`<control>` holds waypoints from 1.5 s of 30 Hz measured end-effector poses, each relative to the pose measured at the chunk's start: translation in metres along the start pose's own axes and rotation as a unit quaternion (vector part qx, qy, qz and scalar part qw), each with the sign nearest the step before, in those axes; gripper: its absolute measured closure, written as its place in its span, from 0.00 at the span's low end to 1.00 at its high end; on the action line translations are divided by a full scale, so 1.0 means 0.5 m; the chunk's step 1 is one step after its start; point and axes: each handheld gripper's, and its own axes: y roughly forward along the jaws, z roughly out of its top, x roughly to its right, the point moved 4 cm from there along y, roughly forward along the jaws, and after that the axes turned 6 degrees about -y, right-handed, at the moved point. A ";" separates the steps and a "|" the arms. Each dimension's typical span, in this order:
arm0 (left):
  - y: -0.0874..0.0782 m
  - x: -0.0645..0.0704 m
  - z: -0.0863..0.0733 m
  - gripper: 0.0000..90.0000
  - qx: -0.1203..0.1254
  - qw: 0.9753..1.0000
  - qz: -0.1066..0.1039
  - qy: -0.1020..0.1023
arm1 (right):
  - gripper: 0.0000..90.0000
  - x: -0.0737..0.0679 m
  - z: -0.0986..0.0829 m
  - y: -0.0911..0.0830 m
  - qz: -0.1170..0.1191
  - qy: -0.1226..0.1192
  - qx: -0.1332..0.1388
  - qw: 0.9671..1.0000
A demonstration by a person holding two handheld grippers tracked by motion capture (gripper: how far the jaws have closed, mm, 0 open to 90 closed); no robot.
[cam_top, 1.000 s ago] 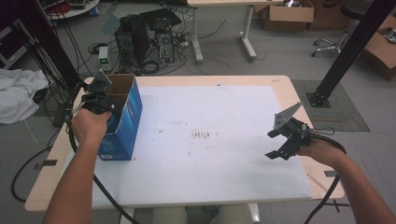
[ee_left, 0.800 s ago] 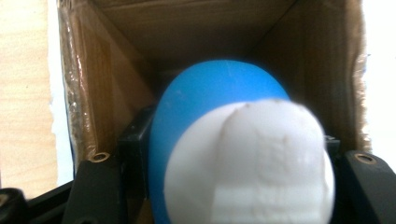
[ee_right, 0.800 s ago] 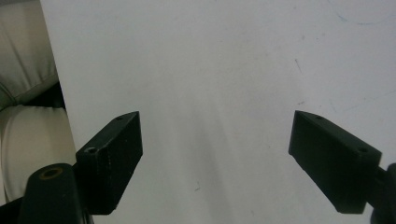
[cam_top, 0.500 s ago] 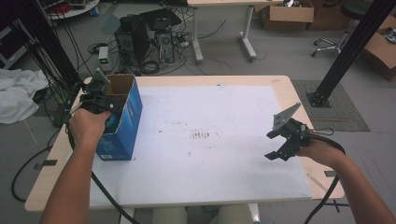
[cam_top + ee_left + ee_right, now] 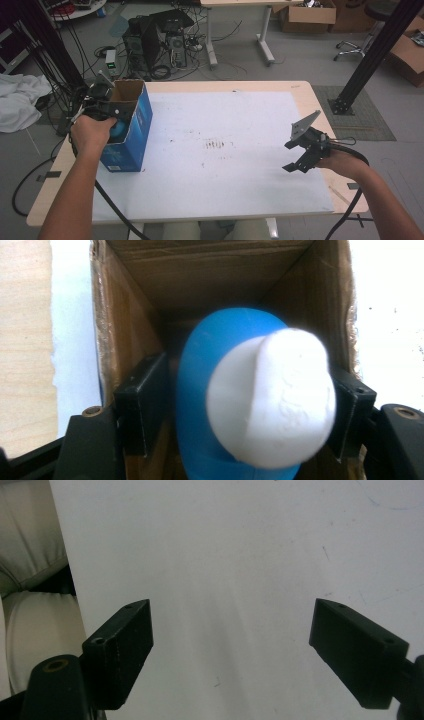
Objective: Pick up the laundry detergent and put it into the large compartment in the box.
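Here, a blue bottle goes into, or comes out of, a blue carton.

In the high view, the left gripper (image 5: 111, 111) sits at the carton's (image 5: 131, 131) open top in the left of the frame, while the right gripper (image 5: 303, 152) idles over the white sheet (image 5: 220, 150) at lower right. In the left gripper view, both jaws press the sides of the blue bottle (image 5: 200, 390), its white cap (image 5: 272, 397) filling mid-frame inside the brown cardboard walls, a grip the high view hides. In the right gripper view, the jaws stand wide apart, holding nothing. Likely risk: the jaws snag the narrow walls and tip the carton, since nothing steadies it.
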 end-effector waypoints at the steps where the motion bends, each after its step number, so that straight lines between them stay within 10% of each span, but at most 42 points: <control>1: -0.003 0.000 0.000 0.35 0.002 1.000 -0.002 0.000 | 0.19 -0.001 0.001 0.000 0.000 0.001 0.000 1.000; 24: -0.084 0.015 0.014 0.34 0.027 0.999 0.006 0.035 | 0.19 -0.009 0.001 -0.011 -0.004 -0.001 0.003 1.000; 45: -0.135 0.094 0.021 0.28 0.026 0.994 -0.028 0.098 | 0.19 -0.011 0.008 -0.013 -0.002 -0.004 -0.001 1.000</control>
